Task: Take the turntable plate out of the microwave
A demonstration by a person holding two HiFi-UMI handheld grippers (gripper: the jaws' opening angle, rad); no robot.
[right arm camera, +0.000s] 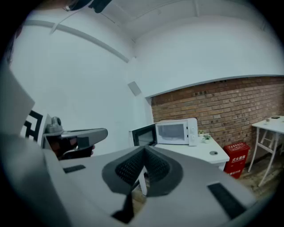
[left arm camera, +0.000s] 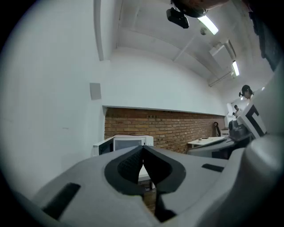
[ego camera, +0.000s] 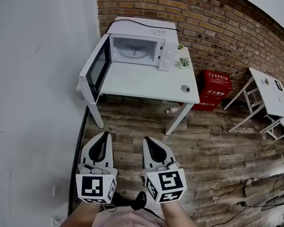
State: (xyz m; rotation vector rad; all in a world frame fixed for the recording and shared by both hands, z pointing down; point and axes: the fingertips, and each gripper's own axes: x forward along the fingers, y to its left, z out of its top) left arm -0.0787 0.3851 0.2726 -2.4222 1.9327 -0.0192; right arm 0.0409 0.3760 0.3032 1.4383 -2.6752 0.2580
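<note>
A white microwave [ego camera: 140,45] stands at the back of a white table [ego camera: 146,82], its door [ego camera: 98,68] swung wide open to the left. Inside, the pale round turntable plate [ego camera: 134,53] lies on the cavity floor. My left gripper [ego camera: 104,133] and right gripper [ego camera: 148,138] are side by side close to my body, well short of the table, both shut with nothing between the jaws. The left gripper view looks past the shut left gripper [left arm camera: 143,148] to the microwave [left arm camera: 126,142] far ahead. The right gripper view shows the microwave [right arm camera: 175,131] beyond the shut right gripper [right arm camera: 144,150].
Two small potted plants [ego camera: 183,63] sit right of the microwave, and a round dark disc [ego camera: 186,88] lies near the table's right front corner. A red box [ego camera: 206,87] stands on the wooden floor by the brick wall. A white folding table [ego camera: 269,93] is further right.
</note>
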